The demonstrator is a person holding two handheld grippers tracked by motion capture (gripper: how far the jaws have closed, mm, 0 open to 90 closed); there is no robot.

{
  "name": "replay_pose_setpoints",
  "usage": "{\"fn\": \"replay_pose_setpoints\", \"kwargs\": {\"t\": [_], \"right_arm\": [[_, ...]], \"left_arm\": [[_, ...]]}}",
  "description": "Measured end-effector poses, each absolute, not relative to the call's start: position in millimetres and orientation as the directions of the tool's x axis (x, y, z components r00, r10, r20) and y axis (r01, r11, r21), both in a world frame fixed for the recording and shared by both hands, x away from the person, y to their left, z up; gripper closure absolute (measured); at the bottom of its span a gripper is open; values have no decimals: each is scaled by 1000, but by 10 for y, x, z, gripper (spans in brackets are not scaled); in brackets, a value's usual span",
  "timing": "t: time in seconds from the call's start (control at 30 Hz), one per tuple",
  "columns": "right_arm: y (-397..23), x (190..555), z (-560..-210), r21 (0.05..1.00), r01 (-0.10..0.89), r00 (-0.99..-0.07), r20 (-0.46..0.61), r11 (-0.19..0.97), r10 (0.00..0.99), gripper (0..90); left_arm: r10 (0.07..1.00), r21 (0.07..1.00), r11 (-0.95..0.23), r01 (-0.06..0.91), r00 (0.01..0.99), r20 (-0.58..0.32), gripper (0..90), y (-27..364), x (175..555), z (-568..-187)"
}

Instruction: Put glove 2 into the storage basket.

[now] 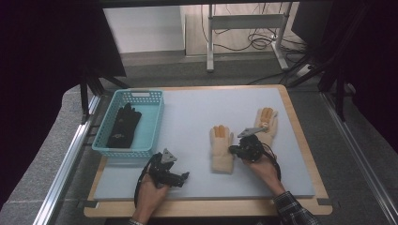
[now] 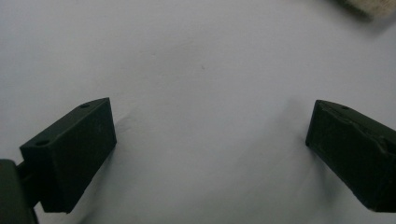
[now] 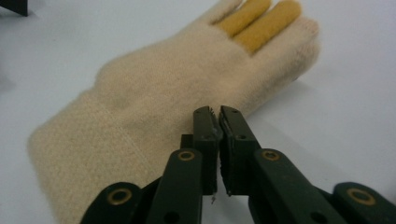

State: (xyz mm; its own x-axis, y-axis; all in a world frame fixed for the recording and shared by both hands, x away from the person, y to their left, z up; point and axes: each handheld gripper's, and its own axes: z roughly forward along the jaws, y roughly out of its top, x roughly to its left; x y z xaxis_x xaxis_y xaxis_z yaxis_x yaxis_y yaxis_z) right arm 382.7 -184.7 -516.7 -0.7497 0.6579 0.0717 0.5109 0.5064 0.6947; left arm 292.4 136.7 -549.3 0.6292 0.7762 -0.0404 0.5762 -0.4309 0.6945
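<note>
At nine o'clock, a teal basket [image 1: 151, 110] holds a black glove [image 1: 123, 125]. The left gripper [image 1: 184, 176] idles wide open. The right gripper [image 3: 218, 122], jaws nearly together, pinches the near cream glove's [image 1: 221, 148] edge at centre; judged next: lift it basketward.

Soft overhead light brightens the table [image 1: 197, 140]; the room's edges lie dark, and both gripper views look slightly blurred.

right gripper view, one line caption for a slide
Right gripper, jaws nearly shut, at the edge of a cream glove lying on the table.
</note>
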Motion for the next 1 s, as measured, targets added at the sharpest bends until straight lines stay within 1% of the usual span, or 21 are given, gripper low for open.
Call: {"fn": "replay_pose_setpoints", "kwargs": {"t": [0.13, 0.23, 0.4, 0.57, 0.7, 0.87, 1.0], "right_arm": [[-1959, 3890, -5097, 718, 509, -717, 50, 474, 695, 699], [-2092, 3958, -5039, 732, 508, -690, 31, 454, 723, 642], [-2374, 4102, -4965, 743, 519, -627, -5, 422, 779, 561], [-2675, 4270, -4925, 753, 535, -543, -42, 384, 838, 507], [-2854, 4380, -4934, 757, 543, -502, -55, 363, 863, 459], [-2937, 4487, -5027, 753, 541, -507, -62, 374, 859, 390], [-2906, 4539, -5124, 749, 532, -524, -76, 395, 849, 368]], "left_arm": [[776, 694, -431, 576, 629, -41, 18, 1368, 2925, -5492], [776, 695, -430, 576, 629, -41, 18, 1367, 2925, -5493], [777, 696, -428, 576, 628, -42, 18, 1366, 2925, -5494], [776, 695, -431, 576, 629, -41, 18, 1367, 2926, -5493], [776, 695, -431, 576, 629, -41, 18, 1367, 2926, -5493], [776, 695, -431, 576, 629, -41, 18, 1368, 2926, -5493], [776, 695, -431, 576, 629, -41, 18, 1368, 2926, -5493]]}}
